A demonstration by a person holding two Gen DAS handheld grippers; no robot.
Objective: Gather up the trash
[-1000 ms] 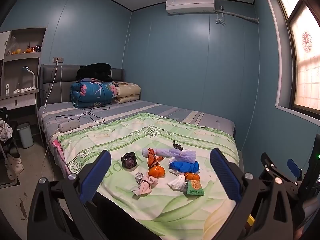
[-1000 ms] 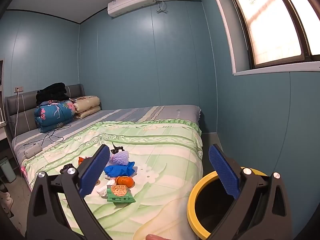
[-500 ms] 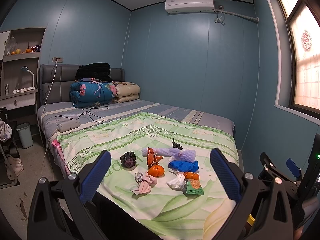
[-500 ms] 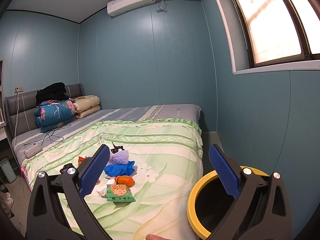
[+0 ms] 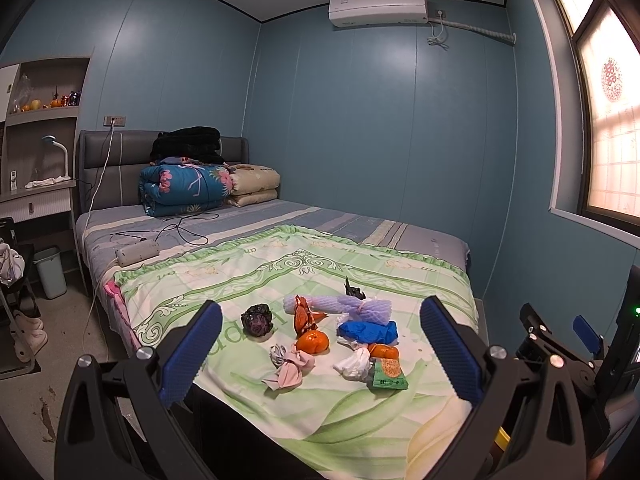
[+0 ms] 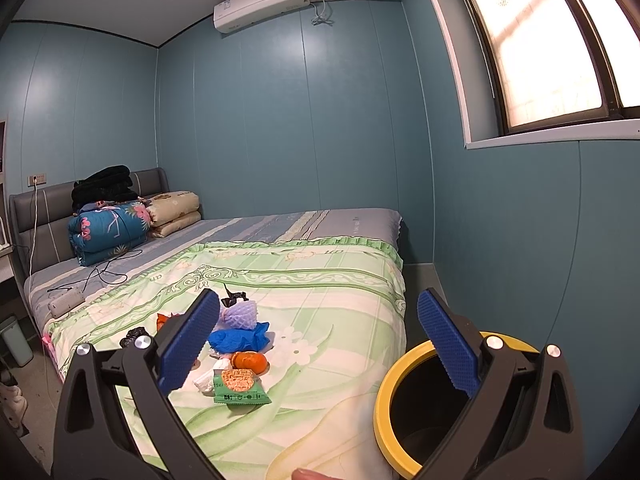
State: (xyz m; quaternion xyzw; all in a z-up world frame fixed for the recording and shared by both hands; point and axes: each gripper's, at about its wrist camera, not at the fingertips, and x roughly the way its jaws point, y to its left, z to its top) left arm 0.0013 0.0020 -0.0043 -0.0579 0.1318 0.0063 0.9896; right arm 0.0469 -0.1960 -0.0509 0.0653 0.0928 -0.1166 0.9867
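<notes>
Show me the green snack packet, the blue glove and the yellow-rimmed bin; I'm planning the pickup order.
green snack packet [image 6: 240,390]: right wrist view, its printed front.
blue glove [image 6: 238,339]: right wrist view, its crumpled middle.
yellow-rimmed bin [image 6: 382,396]: right wrist view, its left rim.

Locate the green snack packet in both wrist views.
Left wrist: green snack packet lies lower centre-right on the green bedspread, nearest item of the trash cluster.
Right wrist: green snack packet lies lower left of centre, just right of the left blue pad.
Shared landmark: the crumpled blue bag behind it.
</notes>
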